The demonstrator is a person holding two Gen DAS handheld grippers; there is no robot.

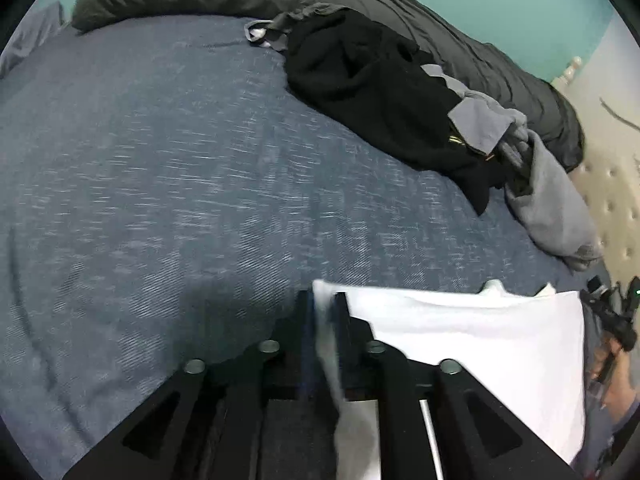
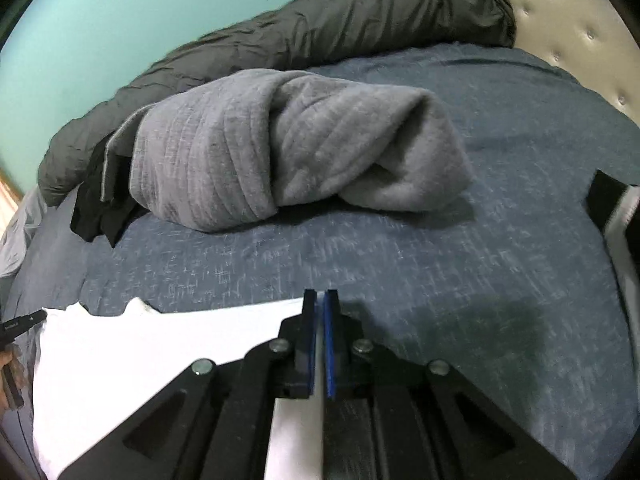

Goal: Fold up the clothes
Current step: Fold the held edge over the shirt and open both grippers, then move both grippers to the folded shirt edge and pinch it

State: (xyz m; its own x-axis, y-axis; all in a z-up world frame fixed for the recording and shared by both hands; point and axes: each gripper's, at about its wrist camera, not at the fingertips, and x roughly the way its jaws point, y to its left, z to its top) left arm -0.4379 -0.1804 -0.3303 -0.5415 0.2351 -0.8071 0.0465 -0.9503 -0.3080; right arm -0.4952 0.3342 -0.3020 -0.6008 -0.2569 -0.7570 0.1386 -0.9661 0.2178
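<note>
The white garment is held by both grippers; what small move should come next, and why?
Probably carry the white garment forward and lay it flat on the blue bedspread. The left gripper and right gripper each pinch an edge of it, and the bedspread ahead is bare before the clothes pile.

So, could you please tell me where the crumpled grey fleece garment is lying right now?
In the right wrist view the crumpled grey fleece garment lies on the blue bedspread, ahead of the gripper, before the dark duvet roll.
</note>
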